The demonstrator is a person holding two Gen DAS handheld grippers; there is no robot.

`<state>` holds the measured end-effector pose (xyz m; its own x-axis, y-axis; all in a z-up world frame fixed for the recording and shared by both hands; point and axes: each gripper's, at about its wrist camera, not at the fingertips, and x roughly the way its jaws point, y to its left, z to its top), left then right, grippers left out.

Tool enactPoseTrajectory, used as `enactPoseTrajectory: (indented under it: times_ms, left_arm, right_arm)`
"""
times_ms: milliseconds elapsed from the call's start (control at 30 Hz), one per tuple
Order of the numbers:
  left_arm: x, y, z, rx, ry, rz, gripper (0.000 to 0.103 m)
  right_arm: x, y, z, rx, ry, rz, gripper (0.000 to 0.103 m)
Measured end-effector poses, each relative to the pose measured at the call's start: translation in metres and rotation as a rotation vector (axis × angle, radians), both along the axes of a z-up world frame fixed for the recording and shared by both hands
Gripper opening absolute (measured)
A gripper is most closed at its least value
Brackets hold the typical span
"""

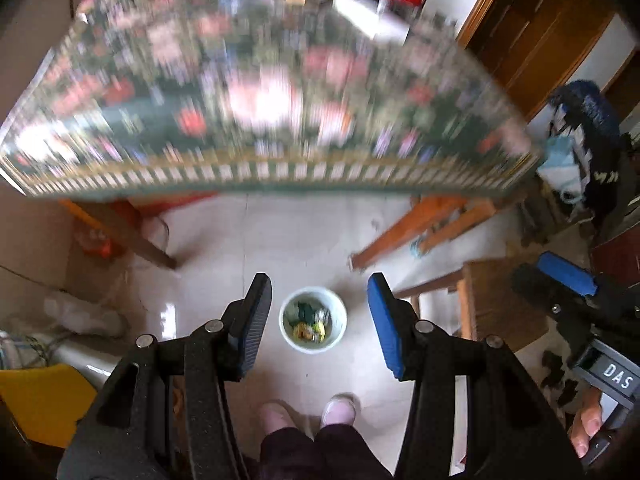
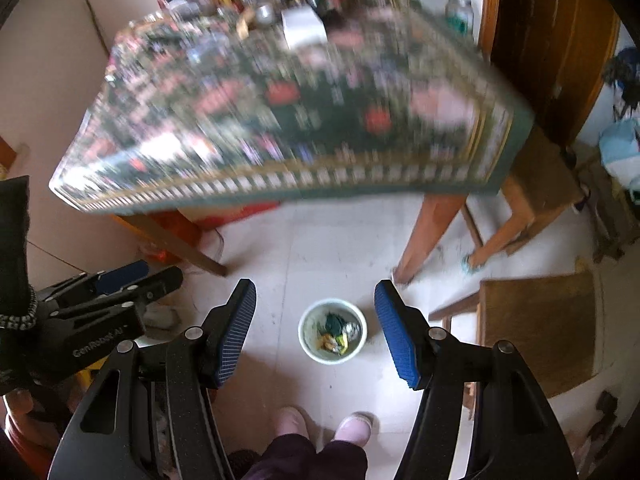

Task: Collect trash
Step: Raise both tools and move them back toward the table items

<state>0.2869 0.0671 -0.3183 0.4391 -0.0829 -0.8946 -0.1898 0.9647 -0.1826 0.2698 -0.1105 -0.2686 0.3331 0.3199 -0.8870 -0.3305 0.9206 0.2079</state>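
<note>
Two grippers are seen held high above a pale tiled floor [image 1: 320, 240], both pointed steeply downward. Left gripper [image 1: 320, 324]: jaws set apart, nothing between the blue pads; the small white bin [image 1: 313, 320] is framed far below in the gap, untouched. Right gripper [image 2: 316, 328]: jaws likewise apart and empty, the same bin appearing in the gap on the floor well beneath. Each gripper is also caught at the edge of the other's view, the right one with a hand [image 1: 586, 428] on its grip.

Bin: round, upright, standing on the floor just in front of the person's feet [image 1: 308, 412], which are shod in pale slippers. Its contents are mixed trash [image 1: 310, 322], with green, yellow and silvery scraps visible; single items cannot be told apart.

Table [image 1: 260, 96]: placed beyond the bin, covered by a dark floral cloth with a striped border, heavily blurred. Bottles, a white box and a red object are crowded at its far end. Orange-brown wooden legs [image 2: 428, 236] are seen below the cloth.

Wooden stool [image 2: 536, 324]: to the right of the bin, near but apart from it.

Yellow object [image 1: 40, 400]: at the lower left, not identifiable.
</note>
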Motion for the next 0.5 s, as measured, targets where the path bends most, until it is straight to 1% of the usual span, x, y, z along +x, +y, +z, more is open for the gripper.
enactPoseTrajectory:
  times_ms: [100,133,233,500]
  left_arm:
    - [-0.008,0.006,0.048,0.006,-0.062,0.005,0.049]
    - [-0.011,0.009,0.063,0.004,-0.081,0.008,0.049]
    - [-0.020,0.013,0.102,-0.006,-0.130,0.017,0.049]
    - [-0.054,0.030,0.202,0.058,-0.290,0.001,0.049]
  right_arm:
    - [-0.005,0.002,0.040,0.011,-0.054,-0.004,0.058]
    - [-0.005,0.003,0.048,0.013,-0.064,-0.004,0.058]
    - [-0.012,0.006,0.087,0.018,-0.113,-0.008,0.058]
    - [-0.035,0.007,0.169,0.054,-0.225,-0.048,0.058]
